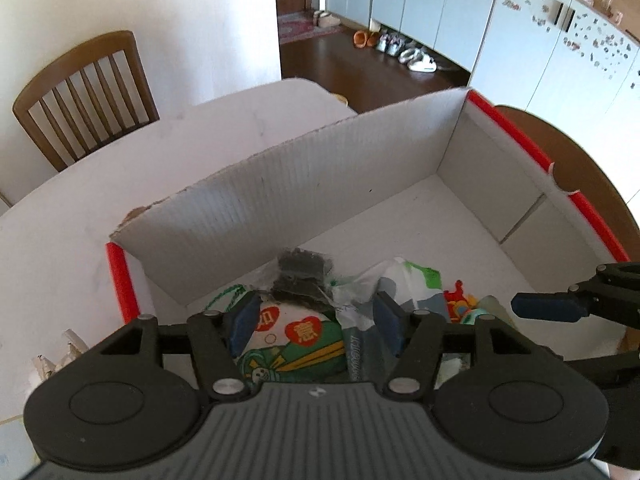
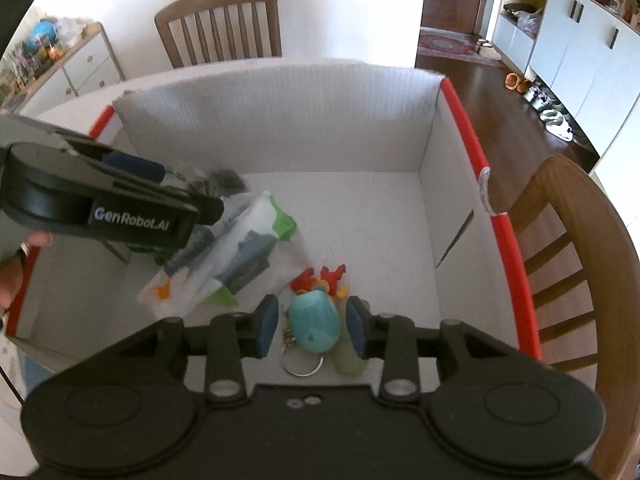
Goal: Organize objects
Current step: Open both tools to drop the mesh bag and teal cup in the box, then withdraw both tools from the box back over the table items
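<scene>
Left gripper (image 1: 316, 322): we hold it over the near left part of the box, its blue pads spread wide with nothing clamped between them.
Under the left gripper: a round pouch (image 1: 294, 344) printed in green, white and red lies between and below the spread pads; whether they touch it we cannot tell.
Just ahead of the left gripper: a small clear bag of dark pieces (image 1: 304, 276) rests on the box floor, close to the left-hand wall.
Right gripper (image 2: 312, 330): we hold it low at the near edge of the box, jaws parted around a teal plush toy (image 2: 315, 326); the pads sit beside its flanks, and contact is not clear.
Ahead of the right gripper: the toy's red and orange trim (image 2: 320, 278) points away from us; a metal key ring (image 2: 302, 368) lies beneath, toward us.
Left of the right gripper: a clear packet with green and white print (image 2: 236, 256) lies slanted, reaching under the left gripper.
Box (image 2: 280, 128): white corrugated card with red-edged side walls; the far wall stands tall and its top edge is torn.
Open room: the far half and right side of the box floor (image 2: 380, 220) are bare, ahead and to the right of both grippers.
Beyond the edges: a white table (image 1: 60, 248) lies left of the box; a wooden chair (image 2: 568, 248) presses close to the right wall.
</scene>
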The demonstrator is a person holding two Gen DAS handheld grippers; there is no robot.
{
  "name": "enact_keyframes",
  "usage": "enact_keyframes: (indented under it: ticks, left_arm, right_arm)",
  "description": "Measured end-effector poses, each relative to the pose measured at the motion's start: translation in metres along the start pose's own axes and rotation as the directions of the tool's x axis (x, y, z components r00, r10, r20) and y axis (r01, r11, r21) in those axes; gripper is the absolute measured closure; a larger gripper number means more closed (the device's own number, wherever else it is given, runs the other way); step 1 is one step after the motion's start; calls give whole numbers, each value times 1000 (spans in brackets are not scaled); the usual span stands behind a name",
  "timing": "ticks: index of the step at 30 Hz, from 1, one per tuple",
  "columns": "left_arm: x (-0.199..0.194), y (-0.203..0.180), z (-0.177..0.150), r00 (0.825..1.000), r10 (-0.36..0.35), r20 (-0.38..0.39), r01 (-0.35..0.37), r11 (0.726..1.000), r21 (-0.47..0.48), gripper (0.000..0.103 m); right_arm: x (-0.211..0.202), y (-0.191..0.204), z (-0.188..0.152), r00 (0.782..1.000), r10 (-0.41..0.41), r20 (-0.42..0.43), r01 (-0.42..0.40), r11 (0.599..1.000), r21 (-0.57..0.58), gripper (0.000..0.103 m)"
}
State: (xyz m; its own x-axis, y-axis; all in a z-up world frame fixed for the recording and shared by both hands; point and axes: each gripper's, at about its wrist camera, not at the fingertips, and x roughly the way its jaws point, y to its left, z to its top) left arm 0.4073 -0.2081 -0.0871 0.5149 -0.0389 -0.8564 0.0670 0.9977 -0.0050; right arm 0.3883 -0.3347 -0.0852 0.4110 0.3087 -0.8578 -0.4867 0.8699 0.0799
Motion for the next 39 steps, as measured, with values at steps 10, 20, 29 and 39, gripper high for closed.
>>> enact_keyframes:
  ticks: [10,20,29,39]
  left_arm:
    - [-54,-3,-13,994,-37,103,37,999,3,41]
    - [-104,2,-31,978,-72,194,71,997,11,37]
    - [-136,21,-55,965,-94,244,91,996,21,27]
    - [-163,60,-84,958,-90,273,96,995,-9,20]
  right_arm:
    - [-45,4,2,996,3,85,-6,1000,29,49]
    - [-88,19,-8,986,13,168,-23,998,57,38]
    - [-110,40,-17,976,14,218,-33,996,83,21]
    - [-124,79,-31,964,-7,267,-25,993,115,5]
